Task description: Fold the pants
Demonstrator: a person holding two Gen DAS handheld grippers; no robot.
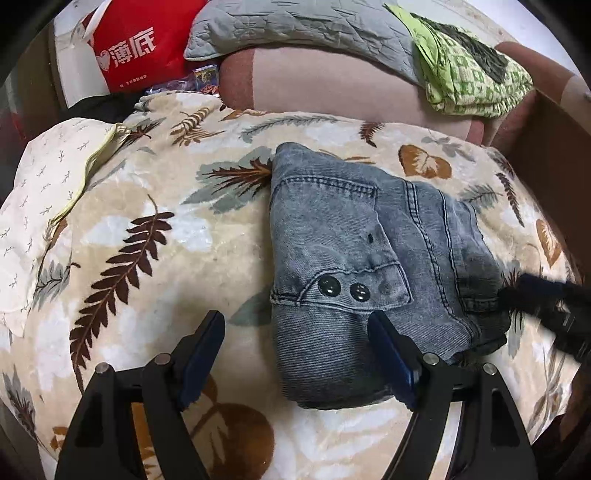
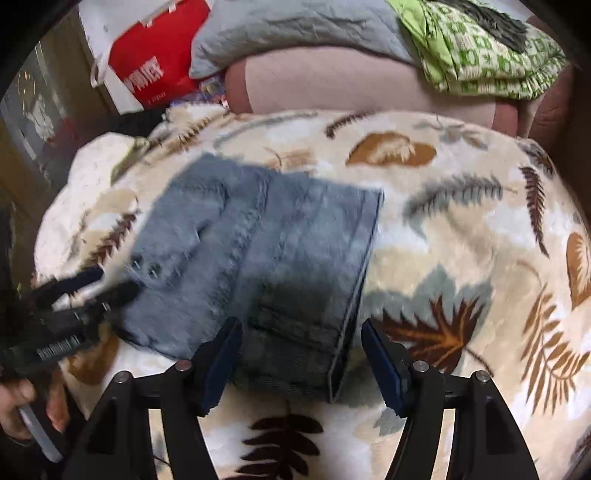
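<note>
Well, from the left wrist view the pants (image 1: pixel 354 258) sit as a compact grey denim bundle on the leaf-print blanket (image 1: pixel 147 229), folded down to a thick block with a buttoned pocket flap on top, and that looks like most of the folding done. The left gripper (image 1: pixel 295 350) has its fingers spread wide, holding nothing; one blue pad sits over bare blanket, the other over the bundle's near part, though contact is hard to judge. Off to the side a dark blurred shape, the right gripper (image 1: pixel 546 310), is at the bundle's edge. Behind, a grey quilted pillow (image 1: pixel 295 33), a green patterned cloth (image 1: pixel 476 77) and a red bag (image 1: pixel 140 48) lie well apart from the work. Over to the right wrist view now, and it's blurry: the same bundle shows its hemmed edge near the camera, lying between the wide-spread fingers of the right gripper (image 2: pixel 301 362), which carry nothing. The left gripper (image 2: pixel 88 291) appears at the bundle's far corner, gripped by a hand (image 2: pixel 26 406). My read: the fold is essentially complete, with perhaps a last pat or straightening of the slightly uneven layers left.
</note>
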